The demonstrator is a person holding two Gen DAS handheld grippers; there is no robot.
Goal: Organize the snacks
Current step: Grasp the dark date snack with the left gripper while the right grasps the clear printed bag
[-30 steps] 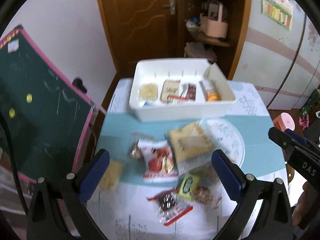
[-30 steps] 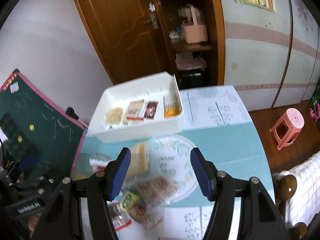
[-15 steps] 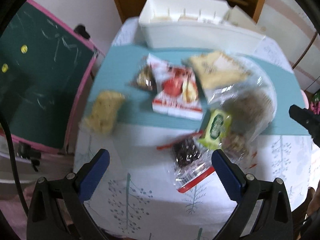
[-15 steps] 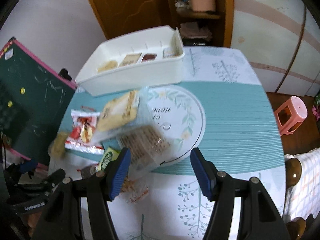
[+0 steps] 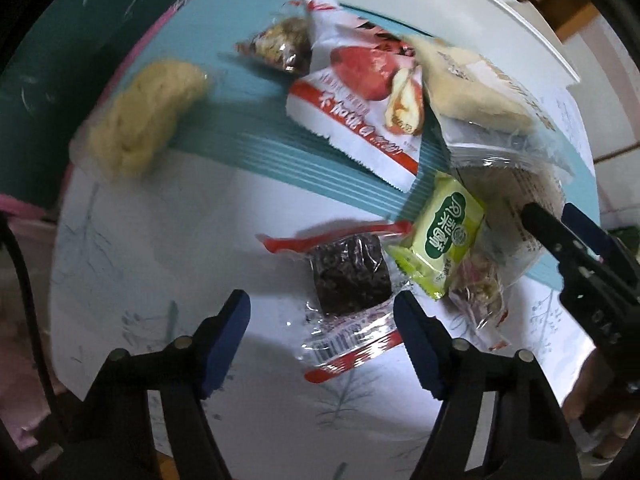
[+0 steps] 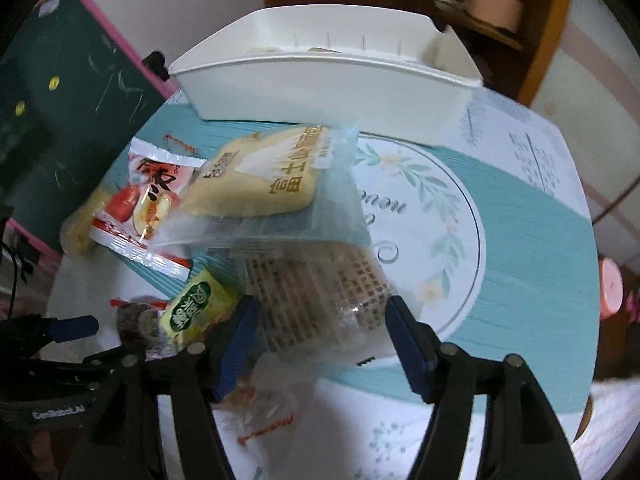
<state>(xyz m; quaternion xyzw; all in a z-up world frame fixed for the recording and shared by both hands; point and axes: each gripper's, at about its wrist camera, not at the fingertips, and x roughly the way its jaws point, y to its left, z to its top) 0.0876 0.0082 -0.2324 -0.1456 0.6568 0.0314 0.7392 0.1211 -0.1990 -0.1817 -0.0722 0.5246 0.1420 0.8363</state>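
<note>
Left gripper [image 5: 322, 322], jaws apart, low over the table [image 5: 160, 248], with the dark brownie pack [image 5: 348, 276] lying between its fingers. Right gripper [image 6: 320, 330], jaws apart, straddling a clear wafer pack [image 6: 316, 300]. Green packet [image 5: 444, 236], red-and-white pouch [image 5: 360, 96] and yellow cake bag [image 6: 260, 180] lie heaped nearby; white bin [image 6: 328, 88] stands behind them.
</note>
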